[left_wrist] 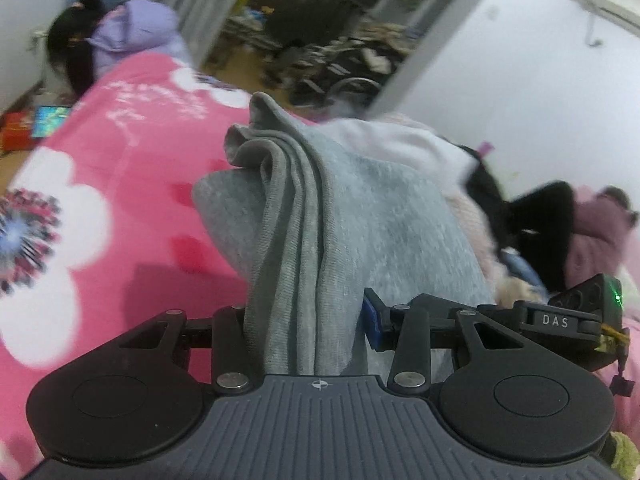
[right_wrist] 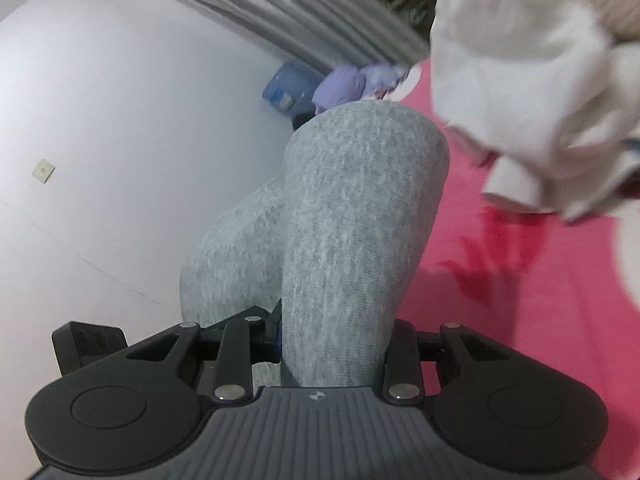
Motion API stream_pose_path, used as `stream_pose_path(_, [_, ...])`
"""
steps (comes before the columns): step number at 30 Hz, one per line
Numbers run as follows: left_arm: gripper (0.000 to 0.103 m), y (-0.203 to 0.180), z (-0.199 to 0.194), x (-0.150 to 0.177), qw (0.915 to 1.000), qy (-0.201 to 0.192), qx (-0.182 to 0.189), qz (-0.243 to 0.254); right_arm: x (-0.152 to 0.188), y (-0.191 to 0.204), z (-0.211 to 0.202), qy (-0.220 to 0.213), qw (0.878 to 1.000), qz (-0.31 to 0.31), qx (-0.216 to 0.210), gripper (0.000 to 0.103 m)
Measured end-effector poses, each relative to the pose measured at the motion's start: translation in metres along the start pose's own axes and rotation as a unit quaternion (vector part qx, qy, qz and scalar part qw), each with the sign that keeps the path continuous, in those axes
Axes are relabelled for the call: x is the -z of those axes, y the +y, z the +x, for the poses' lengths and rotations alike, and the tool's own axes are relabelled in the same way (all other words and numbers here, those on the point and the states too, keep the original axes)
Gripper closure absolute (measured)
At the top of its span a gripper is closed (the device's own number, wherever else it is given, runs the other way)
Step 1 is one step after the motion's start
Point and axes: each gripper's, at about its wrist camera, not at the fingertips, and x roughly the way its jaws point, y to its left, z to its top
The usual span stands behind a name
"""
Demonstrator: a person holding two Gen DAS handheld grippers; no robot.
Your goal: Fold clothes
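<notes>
Item: soft grey knit garment (left_wrist: pixel 320 216), bunched in folds, being carried above a pink floral-print blanket (left_wrist: pixel 120 200).
Left gripper (left_wrist: pixel 304 320): pinching the gathered grey folds.
Right gripper (right_wrist: pixel 332 336): clamping another rounded bulge of the same cloth.
Adjacent: white cloth (right_wrist: pixel 520 92) lying towards the blanket's far edge.

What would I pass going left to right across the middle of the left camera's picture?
Pink flowered blanket → grey garment bunched in the tongs → white garment → black garment → mauve garment.
</notes>
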Motion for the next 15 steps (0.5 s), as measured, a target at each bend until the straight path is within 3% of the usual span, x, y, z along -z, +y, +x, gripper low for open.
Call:
stream_pose_path(6, [0.062, 0.051, 0.026, -0.073, 0.9982, -0.02, -0.055, -0.01, -0.059, -0.003, 0.097, 0.019, 1.0, 0.004, -0.02, 0.068])
stream_pose_path(15, [0.061, 0.113, 0.087, -0.178, 0.9939, -0.062, -0.091, -0.012, -0.16, -0.004, 0.219, -0.01, 0.999, -0.027, -0.031, 0.068])
